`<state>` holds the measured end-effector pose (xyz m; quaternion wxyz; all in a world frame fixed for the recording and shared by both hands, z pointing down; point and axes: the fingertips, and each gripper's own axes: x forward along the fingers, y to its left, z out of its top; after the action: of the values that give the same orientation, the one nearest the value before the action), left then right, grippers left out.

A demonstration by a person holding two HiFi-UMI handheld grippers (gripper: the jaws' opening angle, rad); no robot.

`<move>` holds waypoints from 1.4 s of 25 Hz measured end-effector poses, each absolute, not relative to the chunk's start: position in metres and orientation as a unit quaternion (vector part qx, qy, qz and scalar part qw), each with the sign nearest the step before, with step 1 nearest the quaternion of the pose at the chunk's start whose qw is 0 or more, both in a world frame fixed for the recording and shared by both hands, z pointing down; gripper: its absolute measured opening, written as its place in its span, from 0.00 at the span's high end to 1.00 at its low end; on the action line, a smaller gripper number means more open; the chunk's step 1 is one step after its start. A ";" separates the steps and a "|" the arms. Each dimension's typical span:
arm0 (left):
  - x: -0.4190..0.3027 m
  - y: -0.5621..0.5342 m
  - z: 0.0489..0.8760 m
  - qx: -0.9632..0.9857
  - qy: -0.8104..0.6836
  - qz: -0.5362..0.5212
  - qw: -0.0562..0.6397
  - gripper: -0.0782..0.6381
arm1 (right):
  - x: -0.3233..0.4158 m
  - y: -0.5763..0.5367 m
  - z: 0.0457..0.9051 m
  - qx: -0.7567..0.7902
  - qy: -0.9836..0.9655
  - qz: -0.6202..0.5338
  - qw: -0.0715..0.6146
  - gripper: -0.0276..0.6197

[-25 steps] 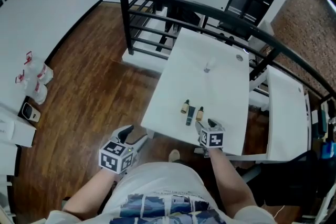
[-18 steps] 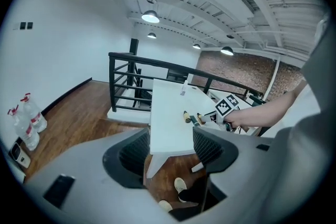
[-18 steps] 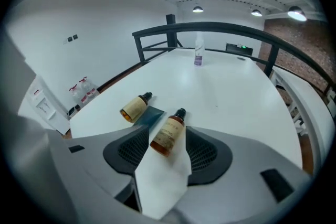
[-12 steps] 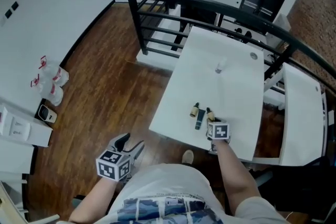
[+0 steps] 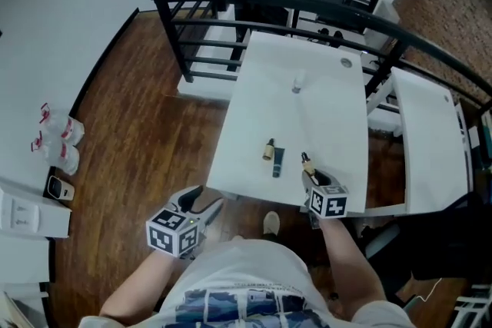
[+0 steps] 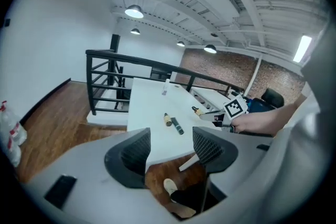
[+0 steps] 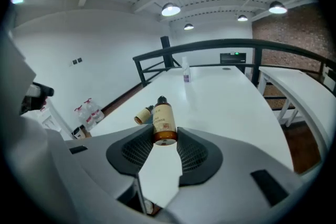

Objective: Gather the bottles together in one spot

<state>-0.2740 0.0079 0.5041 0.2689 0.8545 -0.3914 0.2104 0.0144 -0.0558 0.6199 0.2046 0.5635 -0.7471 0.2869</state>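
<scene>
We have the right gripper (image 7: pixel 165 140) jaws just closing in, now pinching the amber bottle (image 7: pixel 164 115) by its base, cap toward 12 o'clock. In the head view that bottle is at the 5 o'clock end of the white table (image 5: pixel 323 111). The tan bottle (image 5: pixel 268 150) and dark bottle (image 5: pixel 277 163) lie side by side at its 9 o'clock, apart from it. The clear bottle (image 5: pixel 297 84) stands well off toward 12 o'clock. The left gripper (image 6: pixel 170 140) has its jaws spread with nothing between them, and is off the table at 7 o'clock, over the wood floor (image 5: pixel 146 134).
</scene>
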 end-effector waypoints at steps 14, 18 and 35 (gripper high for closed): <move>-0.095 0.044 0.423 0.932 -0.066 0.062 0.352 0.60 | -0.050 0.074 0.445 0.580 -0.796 0.140 0.102 0.72; -0.072 0.041 0.421 0.914 -0.047 0.045 0.400 0.60 | -0.048 0.084 0.445 0.585 -0.795 0.111 0.117 0.72; 0.027 -0.048 0.438 0.913 -0.105 0.096 0.382 0.75 | 0.031 -0.018 0.479 0.552 -0.809 0.042 0.198 0.71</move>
<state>0.0275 -0.0483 0.4376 0.3825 0.9129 -0.1053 0.0959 0.0313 -0.0176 0.4792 0.1977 0.5524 -0.8087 0.0424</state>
